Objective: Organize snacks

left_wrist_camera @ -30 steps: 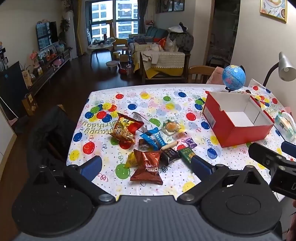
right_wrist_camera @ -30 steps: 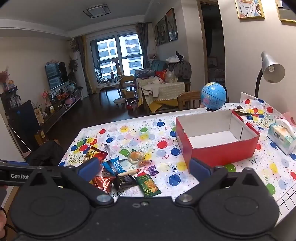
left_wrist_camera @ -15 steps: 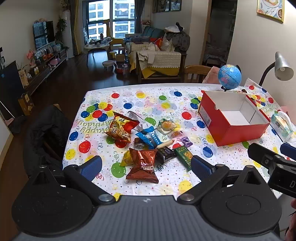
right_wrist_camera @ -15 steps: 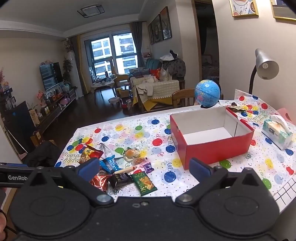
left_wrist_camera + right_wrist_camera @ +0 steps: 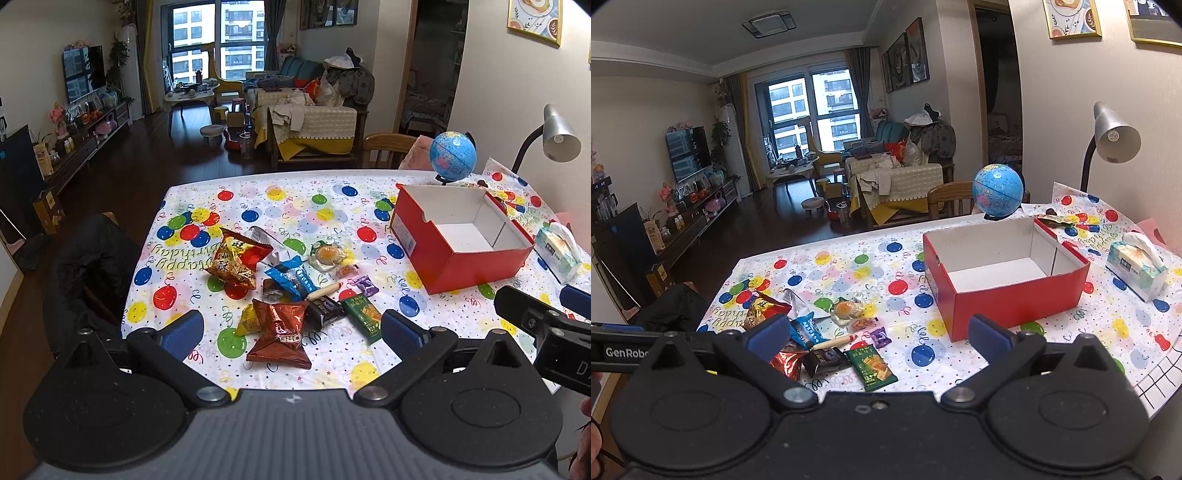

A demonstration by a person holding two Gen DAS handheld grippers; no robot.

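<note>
A blue globe (image 5: 998, 191), a grey desk lamp (image 5: 1115, 137) and a tissue box (image 5: 1137, 268) on a balloon-patterned bench (image 5: 849, 269).

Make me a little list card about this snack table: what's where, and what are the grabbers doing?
snacks: loose pile on the tablecloth, none boxed
nearest pack: brown Oreo bag
box: red box, open, empty, right of the pile
beside box: tissue pack, globe
left gripper: jaws open, holding nothing
right gripper: jaws open, holding nothing
</note>
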